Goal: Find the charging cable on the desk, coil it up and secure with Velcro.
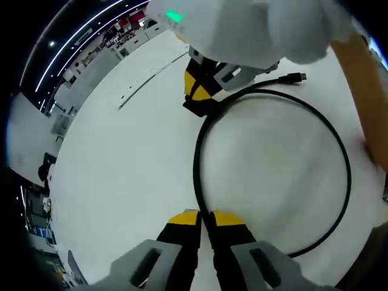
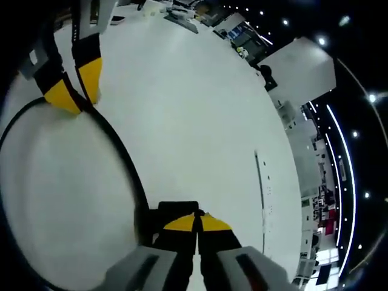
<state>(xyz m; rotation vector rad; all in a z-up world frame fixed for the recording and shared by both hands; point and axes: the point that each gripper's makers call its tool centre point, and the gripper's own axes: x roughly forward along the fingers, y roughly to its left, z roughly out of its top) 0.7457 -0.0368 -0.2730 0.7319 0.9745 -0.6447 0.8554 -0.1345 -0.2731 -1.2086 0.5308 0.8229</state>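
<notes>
Right now we have the black charging cable (image 1: 273,176) laid out as one wide loop on the white bench (image 1: 121,182), and both grippers are clenched on it at opposite sides of the ring. In the left gripper view, our left gripper (image 1: 205,219) has its yellow-tipped jaws pressed together on the near arc, while the right gripper (image 1: 203,91) pinches the far side where the strands cross, with the plug end (image 1: 296,77) trailing free just beyond it. In the right gripper view, the right gripper (image 2: 197,223) is shut with the cable (image 2: 118,154) running away from it toward the left gripper (image 2: 76,85). We judge the step in hand to be forming the coil. To do it well, we should keep the crossing point pinched firmly so the loop cannot spring open, and feed the near arc inward to tighten the ring into smaller turns. The Velcro strap we cannot make out, so we would locate it before letting go.
</notes>
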